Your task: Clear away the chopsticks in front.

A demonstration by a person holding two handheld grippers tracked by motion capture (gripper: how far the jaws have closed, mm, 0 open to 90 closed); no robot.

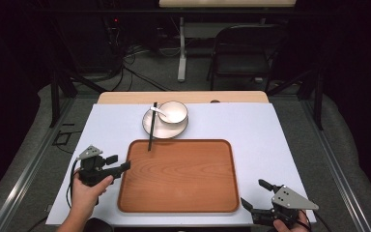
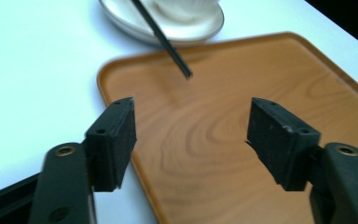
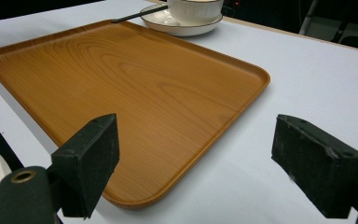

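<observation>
Claw spread on both sides: your left claw (image 1: 121, 167) hangs with its jaws wide apart and nothing between them over the near left edge of the wooden tray (image 1: 178, 203), and your right claw (image 1: 252, 195) is equally wide and empty at the tray's near right corner.

What you would be handling sits at the far side: a white bowl (image 1: 173, 111) on a plate (image 1: 160, 128), just beyond the tray's far rim, with a spoon (image 1: 158, 111) resting in the bowl and a black chopstick (image 1: 151, 126) leaning across the plate so that its lower tip overhangs the tray.

That chopstick is your main worry. It rests loose on the plate rim, so if you lift or nudge the plate it will likely roll or slide off. Your left claw is aimed roughly along its line; going in too low could knock the tip before you get a pinch on it.

The bowl merely rests on the plate. Grab the plate by one edge and tilt it, and the bowl and spoon could slip.

Watch the tray rim too: dragging a jaw across it could shove the tray into the plate.
</observation>
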